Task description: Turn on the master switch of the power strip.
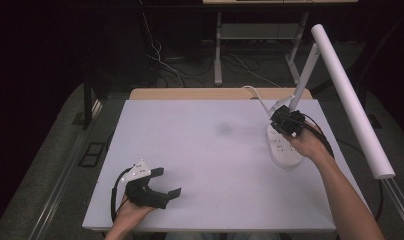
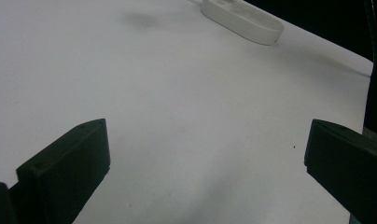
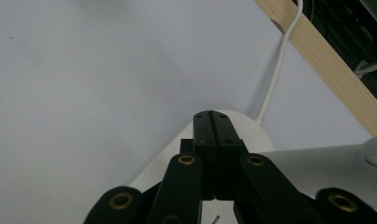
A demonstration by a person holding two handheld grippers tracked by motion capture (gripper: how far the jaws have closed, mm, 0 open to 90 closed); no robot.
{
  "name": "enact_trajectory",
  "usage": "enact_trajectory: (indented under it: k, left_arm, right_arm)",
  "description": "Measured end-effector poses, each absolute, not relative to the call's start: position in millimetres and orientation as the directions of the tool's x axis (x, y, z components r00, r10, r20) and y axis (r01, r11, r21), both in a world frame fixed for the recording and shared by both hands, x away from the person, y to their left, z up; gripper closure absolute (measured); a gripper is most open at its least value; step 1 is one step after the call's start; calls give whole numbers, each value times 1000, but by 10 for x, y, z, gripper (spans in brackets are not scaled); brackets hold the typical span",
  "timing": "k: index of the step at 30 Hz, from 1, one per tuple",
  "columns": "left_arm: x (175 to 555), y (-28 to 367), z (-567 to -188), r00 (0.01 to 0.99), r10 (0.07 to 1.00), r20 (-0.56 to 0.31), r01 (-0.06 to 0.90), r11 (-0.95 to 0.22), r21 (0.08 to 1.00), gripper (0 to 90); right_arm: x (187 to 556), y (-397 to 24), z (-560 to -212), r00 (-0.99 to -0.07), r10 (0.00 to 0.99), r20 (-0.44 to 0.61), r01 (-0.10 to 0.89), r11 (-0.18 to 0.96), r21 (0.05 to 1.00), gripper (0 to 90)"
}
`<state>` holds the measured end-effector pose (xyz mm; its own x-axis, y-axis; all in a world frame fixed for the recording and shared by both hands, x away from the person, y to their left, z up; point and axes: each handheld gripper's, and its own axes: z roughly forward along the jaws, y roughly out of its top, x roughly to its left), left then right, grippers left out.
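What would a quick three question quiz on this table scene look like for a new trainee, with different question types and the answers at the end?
1. True or false: the left gripper is clamped on the lamp cord.
2. Multiple choice: the right gripper is over which thing? A) a bare part of the table B) the white lamp base C) the wooden edge
3. Fill in: the white cord runs from the lamp base toward the table's ____ edge.

Key
1. False: its jaws stand wide apart over the bare white table.
2. B, with its jaws pressed together.
3. Far: the wooden strip.
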<state>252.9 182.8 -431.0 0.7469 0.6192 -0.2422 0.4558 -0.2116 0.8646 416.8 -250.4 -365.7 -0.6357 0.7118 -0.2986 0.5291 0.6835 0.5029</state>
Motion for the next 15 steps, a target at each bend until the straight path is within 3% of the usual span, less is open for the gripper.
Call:
enact_trajectory:
  k: [15]
  left_arm:
    - [2530, 1837, -4309, 747, 619, -242, 455, -212, 865, 0]
  right_arm:
    - [4301, -2473, -3812, -616, 727, -303, 557, 674, 486, 895]
